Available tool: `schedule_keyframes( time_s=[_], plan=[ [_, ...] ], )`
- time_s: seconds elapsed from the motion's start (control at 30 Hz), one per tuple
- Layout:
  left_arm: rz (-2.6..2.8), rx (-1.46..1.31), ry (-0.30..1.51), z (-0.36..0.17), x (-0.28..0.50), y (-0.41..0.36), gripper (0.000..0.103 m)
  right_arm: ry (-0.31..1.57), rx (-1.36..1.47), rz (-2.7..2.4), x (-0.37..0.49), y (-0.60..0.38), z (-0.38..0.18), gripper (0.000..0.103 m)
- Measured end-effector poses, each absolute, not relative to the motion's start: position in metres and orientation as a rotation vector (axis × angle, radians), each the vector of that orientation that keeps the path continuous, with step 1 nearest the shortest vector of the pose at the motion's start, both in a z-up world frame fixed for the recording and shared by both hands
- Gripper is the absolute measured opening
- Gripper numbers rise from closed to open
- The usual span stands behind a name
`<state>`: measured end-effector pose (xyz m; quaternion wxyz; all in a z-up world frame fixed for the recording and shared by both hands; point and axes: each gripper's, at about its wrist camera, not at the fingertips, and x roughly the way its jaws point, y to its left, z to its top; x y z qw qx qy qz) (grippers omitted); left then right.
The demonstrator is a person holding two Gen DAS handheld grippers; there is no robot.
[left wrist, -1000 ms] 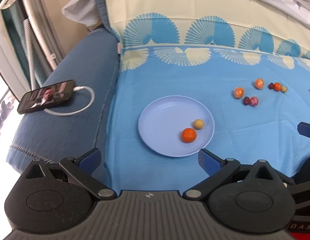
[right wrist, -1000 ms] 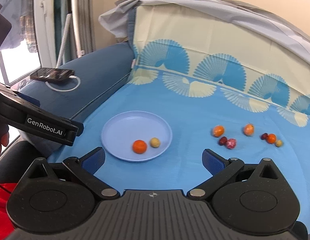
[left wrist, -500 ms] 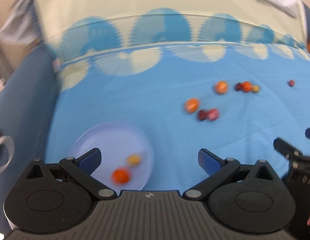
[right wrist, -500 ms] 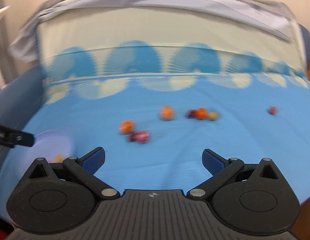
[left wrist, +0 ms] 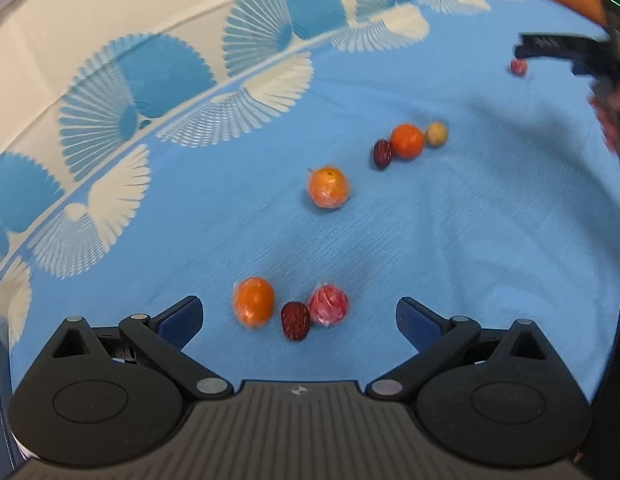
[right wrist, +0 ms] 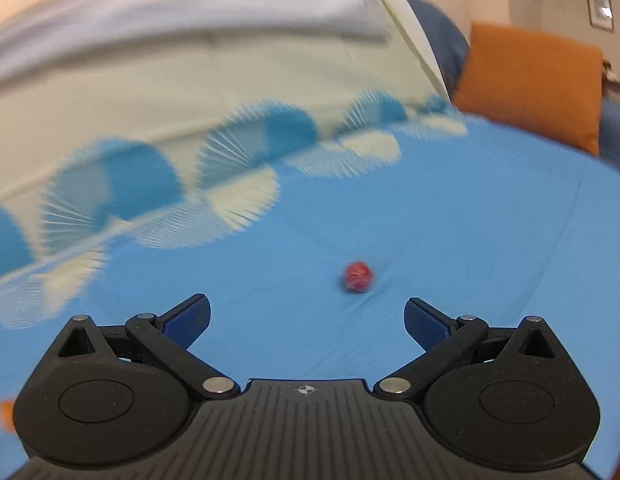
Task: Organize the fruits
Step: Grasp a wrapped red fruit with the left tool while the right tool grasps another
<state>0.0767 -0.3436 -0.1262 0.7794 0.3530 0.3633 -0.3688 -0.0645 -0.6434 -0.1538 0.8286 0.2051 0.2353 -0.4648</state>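
— Between the left gripper (left wrist: 298, 318)'s spread, empty fingers: an orange (left wrist: 254, 300), a date (left wrist: 295, 321), a pink wrapped fruit (left wrist: 327, 305). And the right?
— Right gripper (right wrist: 307, 318) released too — red fruit (right wrist: 357, 276) at one o'clock, apart on the blue cloth (right wrist: 450, 232)

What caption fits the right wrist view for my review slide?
Right gripper, fingers open and empty, faces a lone red wrapped fruit on the blue sheet, orange cushion behind.
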Motion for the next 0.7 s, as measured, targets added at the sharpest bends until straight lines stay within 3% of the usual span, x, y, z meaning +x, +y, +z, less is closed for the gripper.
schedule_keyframes(
  time_s=[0.17,0.2,0.27,0.43,0.5,0.53,0.57,0.6,0.63,0.7],
  plan=[
    [-0.872,0.873,0.758,-0.15,0.088,-0.357,0.102,0.571,0.42,-1.039,-0.037,-0.695,-0.193,0.102],
    [-0.888,0.902,0.756,-0.155,0.089,-0.36,0.099,0.576,0.424,-1.047,-0.035,-0.701,-0.199,0.102],
    [-0.942,0.966,0.738,-0.161,0.087,-0.365,0.082,0.579,0.448,-1.047,-0.027,-0.714,-0.206,0.102],
    [-1.054,1.093,0.69,-0.175,0.08,-0.374,0.079,0.609,0.409,-1.067,-0.013,-0.721,-0.218,0.102],
    [-1.059,1.119,0.728,-0.185,0.085,-0.378,0.066,0.599,0.375,-1.066,-0.012,-0.717,-0.219,0.099],
    [-1.056,1.127,0.758,-0.189,0.088,-0.38,0.057,0.585,0.376,-1.049,-0.013,-0.716,-0.218,0.094],
    [-1.061,1.105,0.789,-0.19,0.092,-0.381,0.049,0.571,0.372,-1.03,-0.015,-0.713,-0.216,0.073],
    [-1.043,1.085,0.797,-0.187,0.094,-0.381,0.037,0.568,0.349,-1.03,-0.015,-0.71,-0.214,0.033],
    [-1.007,1.084,0.779,-0.185,0.094,-0.382,0.033,0.583,0.335,-1.025,-0.015,-0.71,-0.212,0.027],
    [-0.983,1.03,0.774,-0.175,0.097,-0.38,0.033,0.578,0.356,-1.014,-0.019,-0.709,-0.206,0.026]
  ],
)
